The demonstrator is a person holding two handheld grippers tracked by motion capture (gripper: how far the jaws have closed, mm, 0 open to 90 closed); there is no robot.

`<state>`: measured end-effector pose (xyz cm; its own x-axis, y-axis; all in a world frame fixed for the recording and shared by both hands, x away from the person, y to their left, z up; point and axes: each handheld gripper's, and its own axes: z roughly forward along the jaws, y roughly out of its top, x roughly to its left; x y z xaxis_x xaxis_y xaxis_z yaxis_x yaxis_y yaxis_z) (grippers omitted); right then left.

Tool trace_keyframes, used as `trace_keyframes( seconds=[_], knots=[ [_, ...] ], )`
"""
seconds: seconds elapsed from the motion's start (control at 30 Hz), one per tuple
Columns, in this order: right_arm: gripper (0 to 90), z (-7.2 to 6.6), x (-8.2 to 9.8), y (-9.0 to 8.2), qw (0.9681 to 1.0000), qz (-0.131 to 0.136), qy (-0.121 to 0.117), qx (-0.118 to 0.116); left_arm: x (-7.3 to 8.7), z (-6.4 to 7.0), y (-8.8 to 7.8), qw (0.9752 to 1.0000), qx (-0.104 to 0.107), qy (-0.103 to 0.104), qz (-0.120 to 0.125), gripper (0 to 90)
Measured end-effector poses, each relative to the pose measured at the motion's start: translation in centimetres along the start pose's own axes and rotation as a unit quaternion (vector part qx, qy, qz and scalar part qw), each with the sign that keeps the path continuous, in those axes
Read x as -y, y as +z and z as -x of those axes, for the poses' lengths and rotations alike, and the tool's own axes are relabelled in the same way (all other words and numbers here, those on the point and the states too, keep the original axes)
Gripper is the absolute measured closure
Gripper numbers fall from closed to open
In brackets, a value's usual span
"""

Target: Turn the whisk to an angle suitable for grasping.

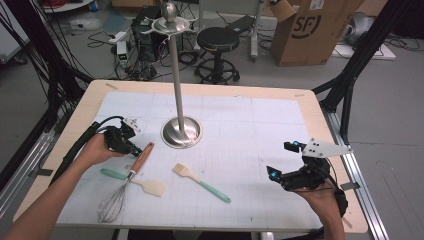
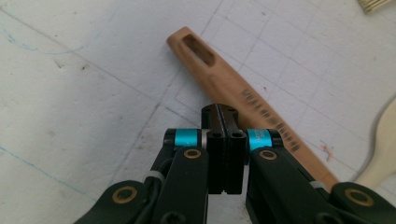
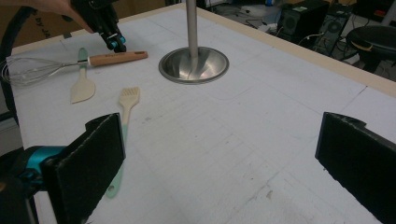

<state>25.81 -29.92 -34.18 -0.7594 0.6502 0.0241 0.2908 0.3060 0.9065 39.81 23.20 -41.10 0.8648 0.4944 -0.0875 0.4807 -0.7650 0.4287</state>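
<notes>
Wooden-handled wire whisk (image 1: 122,187), flat on the white gridded mat (image 1: 250,130).

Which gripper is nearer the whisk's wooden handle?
Left. The left gripper sits shut right at the whisk handle; the right gripper is open, far across the mat.

— What's hidden under the left gripper (image 2: 226,154)?
— Its closed jaws cover part of the whisk's wooden handle (image 2: 233,93); the print beside them is blurred; the wire end is cut off.
</notes>
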Motion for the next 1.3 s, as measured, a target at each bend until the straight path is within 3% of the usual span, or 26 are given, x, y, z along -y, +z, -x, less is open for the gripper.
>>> trace_keyframes(
  seconds=[0.23, 0.43, 0.8, 1.3],
  knots=[
    [0.0, -0.1, -0.2, 0.2, 1.0, -0.002, -0.002, -0.002, -0.4, -0.2, 0.6, 0.9996, -0.015, -0.017, 0.017, 90.0],
    [0.0, 0.0, -0.2, 0.2, 1.0, -0.002, -0.003, -0.001, -0.7, 0.1, 0.6, 0.9996, -0.016, -0.009, 0.023, 90.0],
    [0.0, -0.1, -0.3, 0.3, 1.0, -0.002, -0.006, -0.002, -1.4, 1.5, 1.0, 0.9992, -0.002, 0.026, 0.03, 90.0],
    [0.0, -0.2, -0.5, 0.4, 1.0, -0.002, -0.007, -0.004, -3.7, 4.2, 2.0, 0.9961, 0.018, 0.086, 0.007, 90.0]
  ],
)
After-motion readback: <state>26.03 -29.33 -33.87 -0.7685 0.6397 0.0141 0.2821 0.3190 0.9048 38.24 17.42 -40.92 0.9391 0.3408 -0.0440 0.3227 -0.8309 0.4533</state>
